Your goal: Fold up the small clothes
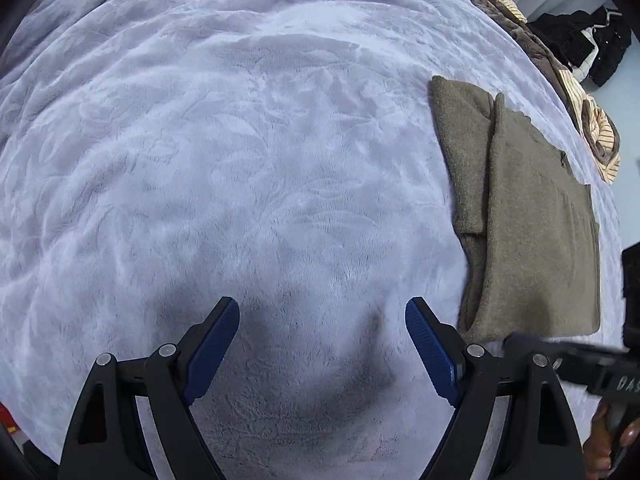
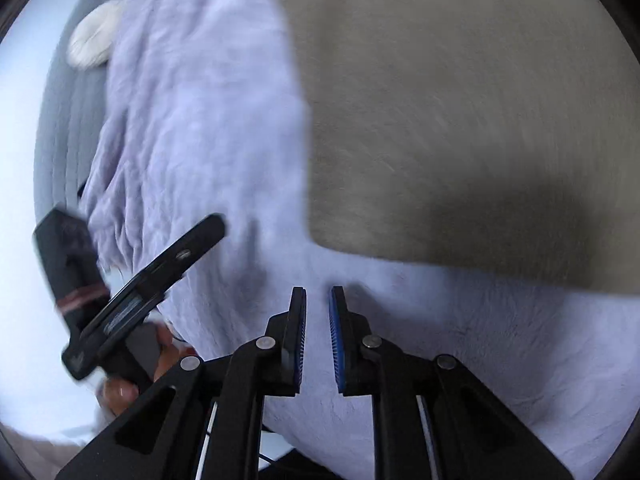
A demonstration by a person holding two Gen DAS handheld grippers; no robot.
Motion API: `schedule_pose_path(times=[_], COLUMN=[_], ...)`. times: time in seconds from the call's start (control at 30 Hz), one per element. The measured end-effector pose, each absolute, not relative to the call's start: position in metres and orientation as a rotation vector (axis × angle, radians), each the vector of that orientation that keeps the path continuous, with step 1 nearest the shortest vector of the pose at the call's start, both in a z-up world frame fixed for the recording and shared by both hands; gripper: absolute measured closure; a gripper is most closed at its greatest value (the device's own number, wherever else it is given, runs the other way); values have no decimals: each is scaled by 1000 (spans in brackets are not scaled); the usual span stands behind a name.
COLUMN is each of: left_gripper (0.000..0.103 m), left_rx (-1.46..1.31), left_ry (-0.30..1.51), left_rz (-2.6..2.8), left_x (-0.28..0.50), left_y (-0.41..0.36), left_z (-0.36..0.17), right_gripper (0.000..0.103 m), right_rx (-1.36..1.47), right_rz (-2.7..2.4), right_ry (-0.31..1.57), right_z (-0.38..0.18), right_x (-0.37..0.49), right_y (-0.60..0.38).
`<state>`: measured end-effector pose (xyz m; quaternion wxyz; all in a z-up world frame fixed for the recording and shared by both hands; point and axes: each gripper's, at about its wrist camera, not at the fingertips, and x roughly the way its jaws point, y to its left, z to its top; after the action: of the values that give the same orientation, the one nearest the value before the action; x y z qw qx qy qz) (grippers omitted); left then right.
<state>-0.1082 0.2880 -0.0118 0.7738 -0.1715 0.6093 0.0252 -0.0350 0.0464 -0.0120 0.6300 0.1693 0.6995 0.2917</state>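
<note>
A pale lilac plush blanket (image 1: 240,140) covered the bed, its surface bare across the middle, while a folded olive-green garment (image 1: 532,220) lay flat near the right side in the left wrist view, its layers stacked with the edges roughly lined up, apparently a finished fold set aside. Beyond it, at the bed's far edge, a heap of brown and striped clothes (image 1: 592,120) and a dark bundle (image 1: 580,40) seemed to wait their turn. The left tongs (image 1: 322,344) hung over empty blanket with the jaws spread wide and nothing between them, probably free for the next piece. The right tongs (image 2: 318,336) pointed toward the near corner of the olive garment, the jaws drawn nearly together with only a narrow gap and no cloth caught in it; the blurred view suggested a quick sweep. A hand (image 2: 160,356) gripped the left tool's handle beside them.
</note>
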Motion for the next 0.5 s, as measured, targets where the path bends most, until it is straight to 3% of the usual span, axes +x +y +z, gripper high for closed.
schedule_pose_path(times=[0.23, 0.5], left_gripper=[18, 18], left_rx=[-373, -366], left_ry=[1301, 1324], left_rz=[52, 58], left_x=[-93, -67], left_y=[299, 290], left_z=[-11, -18], right_gripper=[88, 89], right_rx=[266, 188], right_rz=[345, 364], right_ry=[1326, 1338], right_z=[7, -14], right_x=[69, 90], right_y=[40, 64])
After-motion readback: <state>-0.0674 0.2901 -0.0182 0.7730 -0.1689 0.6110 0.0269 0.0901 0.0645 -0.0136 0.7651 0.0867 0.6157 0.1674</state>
